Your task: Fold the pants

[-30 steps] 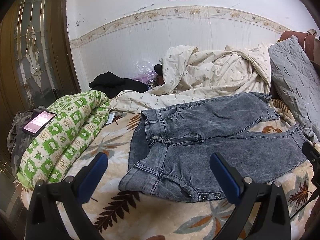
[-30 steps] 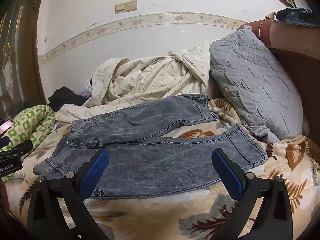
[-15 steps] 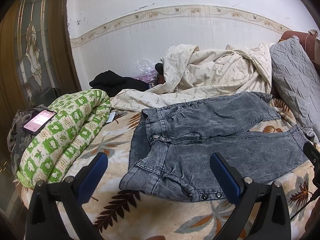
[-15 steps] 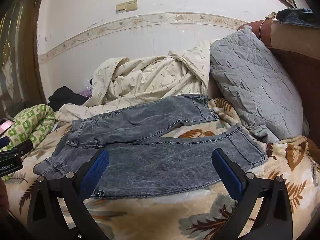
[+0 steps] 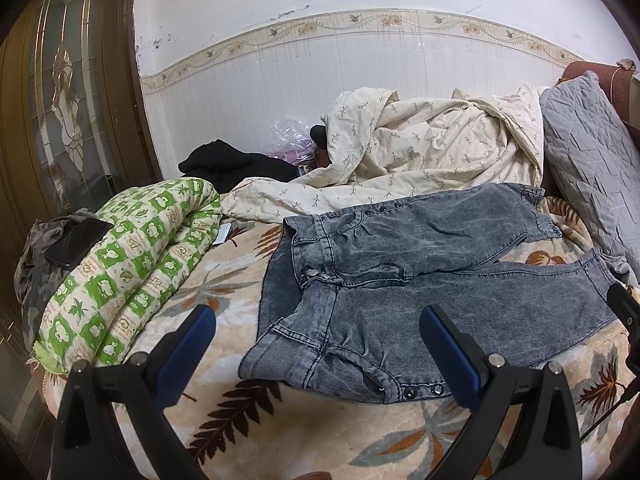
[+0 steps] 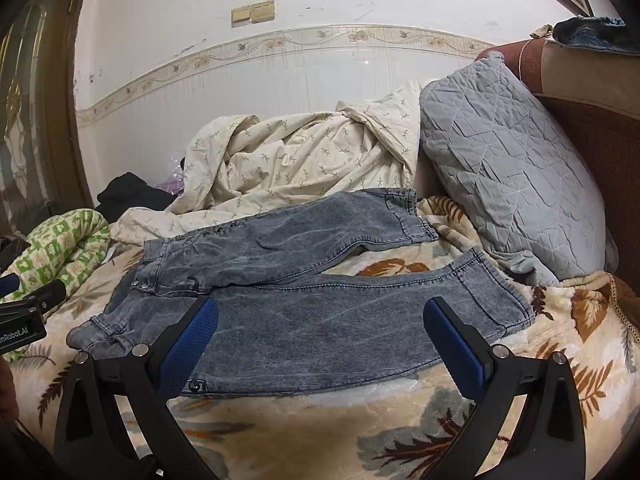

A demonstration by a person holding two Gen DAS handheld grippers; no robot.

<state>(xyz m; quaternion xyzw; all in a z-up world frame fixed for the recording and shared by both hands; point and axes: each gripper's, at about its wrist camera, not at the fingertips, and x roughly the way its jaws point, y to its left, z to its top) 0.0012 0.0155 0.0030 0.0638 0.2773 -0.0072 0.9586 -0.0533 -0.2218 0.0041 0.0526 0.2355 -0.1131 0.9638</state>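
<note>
Lying flat on the blanket [image 6: 400, 420], the pants [image 6: 320, 320] face both spread, empty hand-held grippers [image 5: 318, 344] [image 6: 320, 340].

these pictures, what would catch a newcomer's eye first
The grey jeans spread flat across the leaf-print blanket, legs parted toward the grey pillow. In front, both open grippers, left and right, hover over them. The green quilt lies rolled at the left, with a crumpled cream duvet behind.
</note>
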